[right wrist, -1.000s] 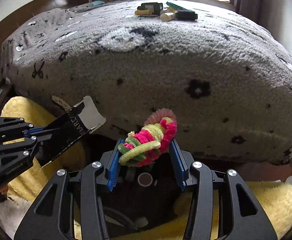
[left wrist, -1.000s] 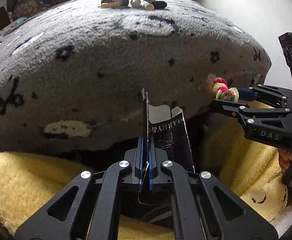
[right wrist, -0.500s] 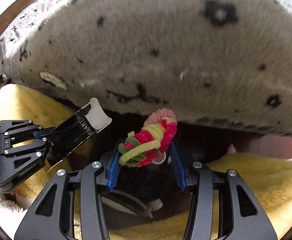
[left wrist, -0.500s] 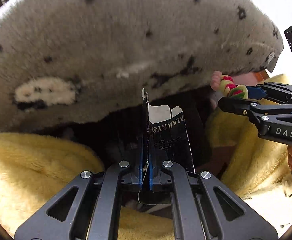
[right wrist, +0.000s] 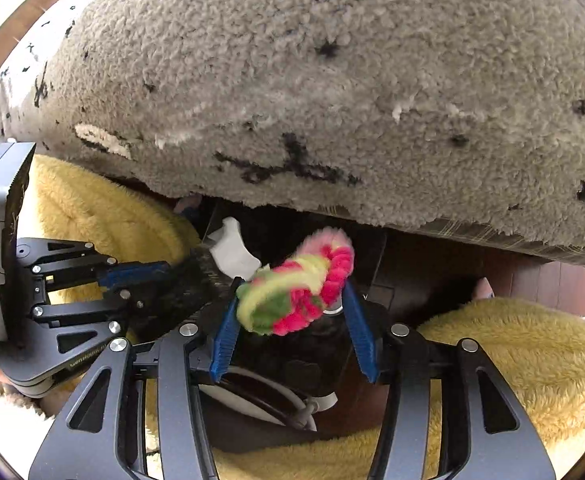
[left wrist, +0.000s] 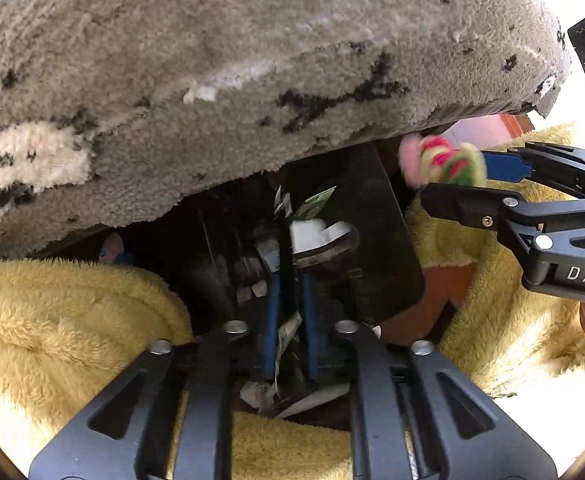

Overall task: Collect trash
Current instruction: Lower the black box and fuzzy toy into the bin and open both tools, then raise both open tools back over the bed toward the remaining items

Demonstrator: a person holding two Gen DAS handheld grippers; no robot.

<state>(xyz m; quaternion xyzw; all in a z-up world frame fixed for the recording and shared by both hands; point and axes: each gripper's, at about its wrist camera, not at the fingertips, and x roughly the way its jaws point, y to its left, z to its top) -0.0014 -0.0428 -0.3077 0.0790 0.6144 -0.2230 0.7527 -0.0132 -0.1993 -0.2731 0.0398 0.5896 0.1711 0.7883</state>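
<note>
My left gripper (left wrist: 290, 276) is shut on a black wrapper with a white torn end (left wrist: 316, 236); the wrapper also shows in the right wrist view (right wrist: 232, 254). It hangs over a dark open bin (left wrist: 356, 240) under the bed edge. My right gripper (right wrist: 292, 300) is shut on a pink, green and yellow pipe-cleaner bundle (right wrist: 296, 284), which also shows in the left wrist view (left wrist: 444, 160). It hovers just right of the bin in the left wrist view. Paper scraps (left wrist: 312, 204) lie inside the bin.
A grey fuzzy blanket (left wrist: 232, 60) overhangs the bin from above. Yellow fleece (left wrist: 52, 320) surrounds the bin on both sides. The right gripper body (left wrist: 552, 224) is close at the right; the left gripper body (right wrist: 72, 280) at the left in the right wrist view.
Both grippers have dropped and tilted down toward the bin under the bed edge. The bed top has left view. Each still holds its item.
</note>
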